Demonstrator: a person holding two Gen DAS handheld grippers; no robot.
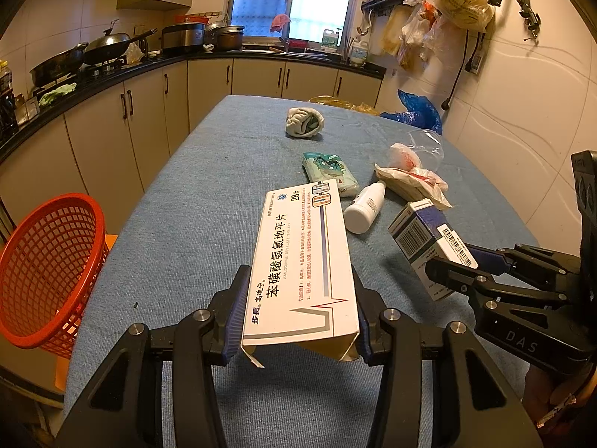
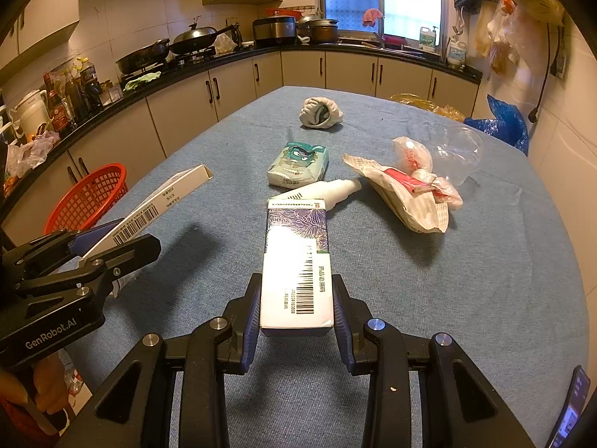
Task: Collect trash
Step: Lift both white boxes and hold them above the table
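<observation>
My left gripper (image 1: 298, 298) is shut on a long white medicine box (image 1: 302, 261) and holds it above the blue table (image 1: 194, 201); the box also shows in the right wrist view (image 2: 156, 205). My right gripper (image 2: 296, 298) is shut on a white and purple box (image 2: 296, 265), also seen in the left wrist view (image 1: 429, 239). On the table lie a white bottle (image 2: 328, 188), a tissue pack (image 2: 298, 164), a paper wrapper with plastic scraps (image 2: 406, 194), a clear cup (image 2: 459, 153) and a balled cloth (image 2: 321, 112).
A red mesh basket (image 1: 48, 272) stands off the table's left edge, also in the right wrist view (image 2: 89, 198). Kitchen counters with pans (image 2: 149, 56) run along the left and back. Blue (image 2: 500, 119) and yellow (image 2: 421, 102) bags lie at the far right edge.
</observation>
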